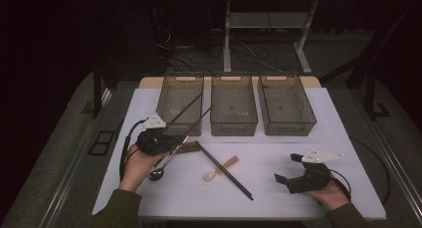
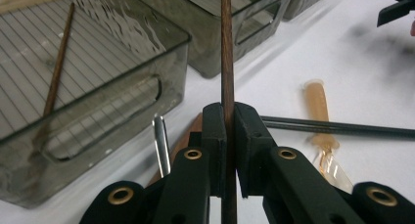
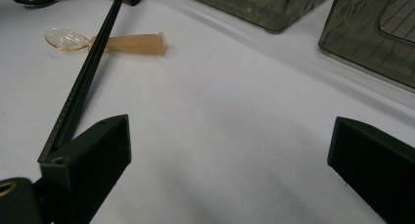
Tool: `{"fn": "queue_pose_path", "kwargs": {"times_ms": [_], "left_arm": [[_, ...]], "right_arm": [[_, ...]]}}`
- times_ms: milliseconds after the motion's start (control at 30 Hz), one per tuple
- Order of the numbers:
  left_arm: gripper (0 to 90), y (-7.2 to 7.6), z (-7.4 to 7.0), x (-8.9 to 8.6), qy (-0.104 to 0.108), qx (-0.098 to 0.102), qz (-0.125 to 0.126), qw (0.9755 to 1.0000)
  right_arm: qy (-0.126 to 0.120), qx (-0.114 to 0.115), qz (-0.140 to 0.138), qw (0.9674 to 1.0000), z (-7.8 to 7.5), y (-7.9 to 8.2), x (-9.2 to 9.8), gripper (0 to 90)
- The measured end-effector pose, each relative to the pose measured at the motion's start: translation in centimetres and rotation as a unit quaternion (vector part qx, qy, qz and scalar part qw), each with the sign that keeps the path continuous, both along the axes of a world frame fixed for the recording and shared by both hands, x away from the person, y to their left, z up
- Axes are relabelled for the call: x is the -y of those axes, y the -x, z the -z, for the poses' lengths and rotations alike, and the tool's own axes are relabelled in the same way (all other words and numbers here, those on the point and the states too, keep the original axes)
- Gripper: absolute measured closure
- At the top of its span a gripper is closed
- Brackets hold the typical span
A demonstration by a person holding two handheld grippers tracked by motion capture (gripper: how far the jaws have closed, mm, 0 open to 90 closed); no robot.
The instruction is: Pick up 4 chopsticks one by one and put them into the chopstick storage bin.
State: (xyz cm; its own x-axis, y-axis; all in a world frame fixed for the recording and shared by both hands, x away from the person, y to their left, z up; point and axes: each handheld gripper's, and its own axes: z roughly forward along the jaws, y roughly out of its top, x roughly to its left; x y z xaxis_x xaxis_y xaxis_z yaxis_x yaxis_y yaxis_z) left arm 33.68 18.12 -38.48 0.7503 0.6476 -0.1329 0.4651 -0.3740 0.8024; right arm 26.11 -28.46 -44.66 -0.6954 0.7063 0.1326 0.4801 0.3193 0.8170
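My left gripper (image 2: 228,150) is clamped on 1 brown chopstick (image 2: 227,62), its long axis pointing up toward the left bin (image 1: 180,104) just ahead, while my right gripper (image 1: 291,169) rests with jaws wide apart.

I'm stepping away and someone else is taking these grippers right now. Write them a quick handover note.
Left gripper: shut on a brown chopstick, held above the near edge of the left bin.
Right gripper: open, holding nothing, low over the white table at its right.
Done: one brown chopstick already lies in the left bin.
Left: drop the held chopstick, probably into that bin. On the table remain the black chopsticks, metal spoon, clear amber spoon and a brown wooden piece. The middle bin and right bin look empty.
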Motion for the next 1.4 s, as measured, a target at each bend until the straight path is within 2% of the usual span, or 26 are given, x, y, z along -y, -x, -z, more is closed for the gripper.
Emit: {"fn": "queue_pose_path", "kwargs": {"times_ms": [233, 700, 900, 1000, 1400], "left_arm": [[84.0, -1.4, -1.0, 0.1, 0.012, 0.013, -0.011, 0.9998], [83.9, -5.1, -3.1, 0.6, 0.021, 0.036, -0.035, 0.9985], [83.9, -6.6, -3.5, 0.4, 0.026, 0.039, -0.054, 0.9974], [83.9, -7.5, -3.6, 0.3, 0.02, 0.041, -0.061, 0.9971], [83.8, -10.8, -3.5, 0.0, 0.023, 0.046, -0.102, 0.9934]], "right_arm": [[0.001, 0.003, -0.001, 1.0, 0.0, 0.0, 0.0, 2.1], [-0.001, 0.004, 0.001, 1.0, -0.1, 0.1, 0.0, 2.1], [-0.001, 0.004, 0.001, 1.0, -0.1, 0.1, 0.0, 2.2], [-0.002, 0.004, 0.0, 1.0, -0.1, 0.2, 0.0, 2.2], [-0.004, 0.004, -0.001, 1.0, -0.1, 0.1, 0.0, 2.2]]}}
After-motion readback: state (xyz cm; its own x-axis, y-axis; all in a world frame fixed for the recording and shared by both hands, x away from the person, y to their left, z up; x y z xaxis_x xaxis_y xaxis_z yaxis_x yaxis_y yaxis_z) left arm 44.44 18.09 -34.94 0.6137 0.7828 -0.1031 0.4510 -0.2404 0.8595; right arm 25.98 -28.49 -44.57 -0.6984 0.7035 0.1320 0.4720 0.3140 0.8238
